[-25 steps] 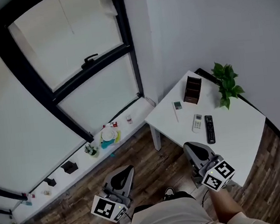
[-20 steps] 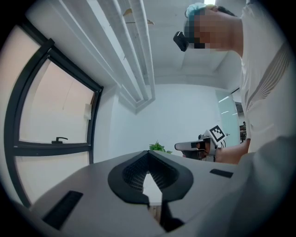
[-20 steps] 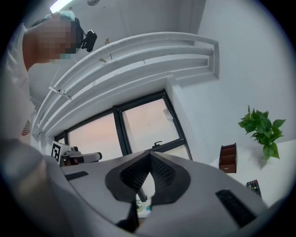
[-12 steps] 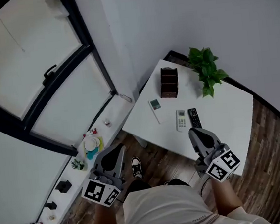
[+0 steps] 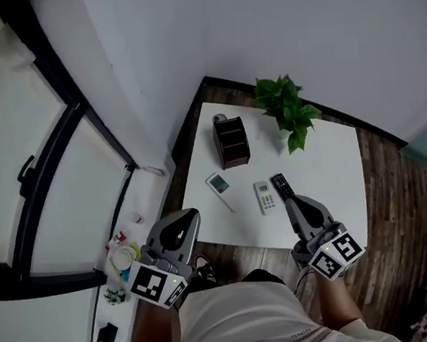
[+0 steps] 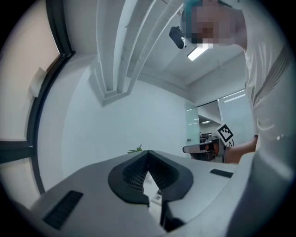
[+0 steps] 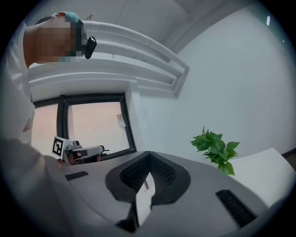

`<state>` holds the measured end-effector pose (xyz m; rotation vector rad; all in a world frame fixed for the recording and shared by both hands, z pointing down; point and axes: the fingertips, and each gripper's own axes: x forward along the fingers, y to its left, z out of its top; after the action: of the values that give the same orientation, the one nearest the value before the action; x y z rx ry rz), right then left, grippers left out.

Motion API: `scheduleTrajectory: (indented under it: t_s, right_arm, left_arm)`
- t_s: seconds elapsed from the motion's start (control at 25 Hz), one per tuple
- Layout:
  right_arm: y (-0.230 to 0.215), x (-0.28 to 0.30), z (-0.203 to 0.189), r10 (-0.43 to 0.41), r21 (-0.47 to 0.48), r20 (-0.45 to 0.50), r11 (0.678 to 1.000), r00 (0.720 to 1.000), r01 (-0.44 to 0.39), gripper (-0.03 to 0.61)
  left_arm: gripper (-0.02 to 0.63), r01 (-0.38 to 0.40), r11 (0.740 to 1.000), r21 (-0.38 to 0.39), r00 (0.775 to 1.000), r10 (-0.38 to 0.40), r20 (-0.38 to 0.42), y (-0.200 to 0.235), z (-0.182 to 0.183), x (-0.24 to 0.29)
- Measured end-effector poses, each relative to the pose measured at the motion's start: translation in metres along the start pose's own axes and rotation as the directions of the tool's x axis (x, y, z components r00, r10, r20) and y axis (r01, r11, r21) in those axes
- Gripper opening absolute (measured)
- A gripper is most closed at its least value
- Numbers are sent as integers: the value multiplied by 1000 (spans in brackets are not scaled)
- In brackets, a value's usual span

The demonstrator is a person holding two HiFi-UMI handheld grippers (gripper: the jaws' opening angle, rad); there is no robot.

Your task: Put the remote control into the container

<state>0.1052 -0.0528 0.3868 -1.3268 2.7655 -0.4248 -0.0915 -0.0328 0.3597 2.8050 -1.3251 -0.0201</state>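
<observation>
On the white table [image 5: 335, 169], the black remote control [image 5: 279, 185] lies flat just beside a white remote [image 5: 264, 197], apart from the dark container [image 5: 231, 142]. The right gripper [image 5: 291, 202] and left gripper [image 5: 185, 218] sit near the table's front edge, jaws together, both empty.

Both hands out in front, side by side and well apart, each gripper pointing roughly level and away from the body. The left gripper [image 5: 181, 221] has its jaws closed tip to tip with nothing caught in them. Right gripper [image 5: 294, 202] is the same deal, tips together and nothing held (each gripper's own view only shows the little V gap behind the tips). Marker cubes sit at the back ends, and the right forearm [image 5: 340, 306] runs back to the torso
</observation>
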Motion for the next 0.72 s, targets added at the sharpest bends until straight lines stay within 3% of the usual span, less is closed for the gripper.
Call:
scheduleTrajectory:
  t_s: [0.16, 0.28, 0.6, 0.72]
  right_arm:
    - [5, 13, -1, -84, -15, -14, 996, 996, 84, 9]
    - [3, 16, -3, -137, -25, -17, 990, 990, 137, 9]
    - [-45, -2, -1, -250, -37, -31, 968, 968, 249, 9]
    - [-74, -14, -9, -293, -88, -100, 954, 951, 285, 9]
  left_arm:
    - [8, 105, 994, 10, 995, -105, -3, 13, -3, 16]
    - [8, 148, 989, -26, 989, -148, 4, 22, -8, 24]
    - [8, 164, 985, -44, 986, -165, -20, 23, -15, 43]
    - [8, 151, 988, -44, 987, -153, -44, 13, -20, 57]
